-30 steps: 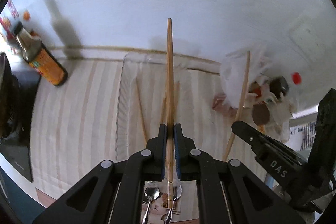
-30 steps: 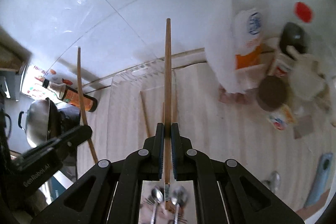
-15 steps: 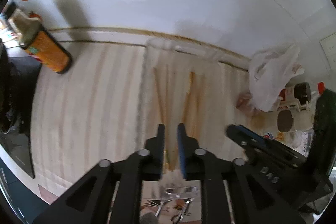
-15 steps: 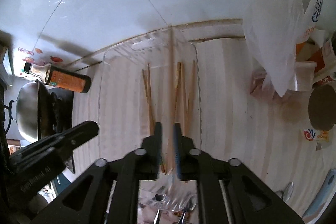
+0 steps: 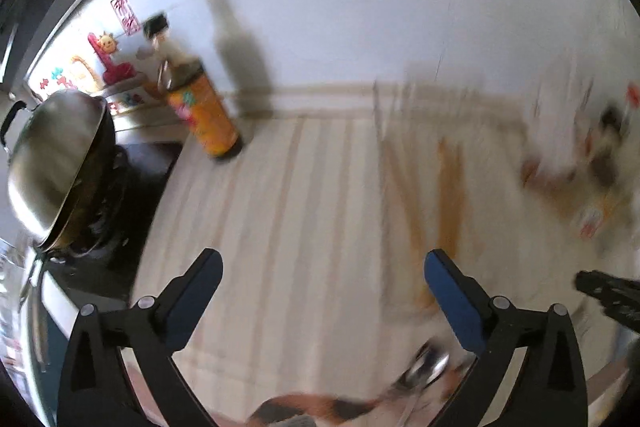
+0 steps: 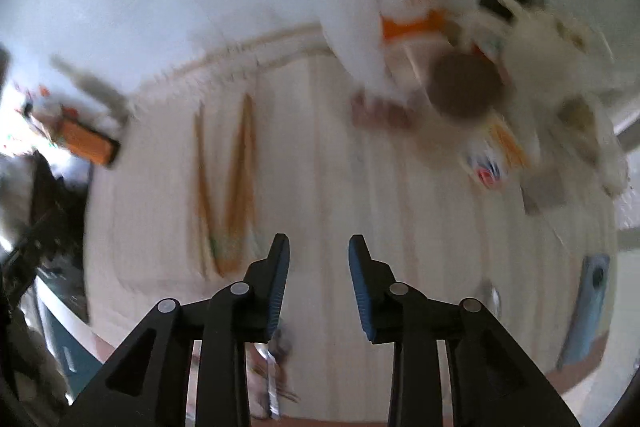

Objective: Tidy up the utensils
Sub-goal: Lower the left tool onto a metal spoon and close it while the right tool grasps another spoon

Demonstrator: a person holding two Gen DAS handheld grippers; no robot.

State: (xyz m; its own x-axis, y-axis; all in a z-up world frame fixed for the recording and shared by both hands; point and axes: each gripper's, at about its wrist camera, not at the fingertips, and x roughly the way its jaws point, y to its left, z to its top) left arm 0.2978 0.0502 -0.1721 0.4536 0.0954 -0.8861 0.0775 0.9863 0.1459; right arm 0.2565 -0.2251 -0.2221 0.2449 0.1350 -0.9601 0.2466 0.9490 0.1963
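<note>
Several wooden chopsticks [image 6: 236,179] lie side by side in a clear tray [image 6: 132,259] on the striped counter; they show blurred in the left wrist view [image 5: 448,195]. My left gripper [image 5: 322,267] is wide open and empty, above the counter to the left of the chopsticks. My right gripper [image 6: 318,251] is open and empty, just right of the chopsticks. Spoons [image 5: 428,371] lie near the front edge below the left gripper.
An orange sauce bottle [image 5: 204,115] stands at the wall on the left, beside a steel wok [image 5: 52,163] on a stove. A white plastic bag [image 6: 372,11], jars with a brown lid [image 6: 466,83] and packets crowd the right. A blue tool [image 6: 588,303] lies at the far right.
Both grippers let go of their chopsticks, which now lie in the tray. Both jaws have opened wider and pulled back; the left swung left, the right swung right.
</note>
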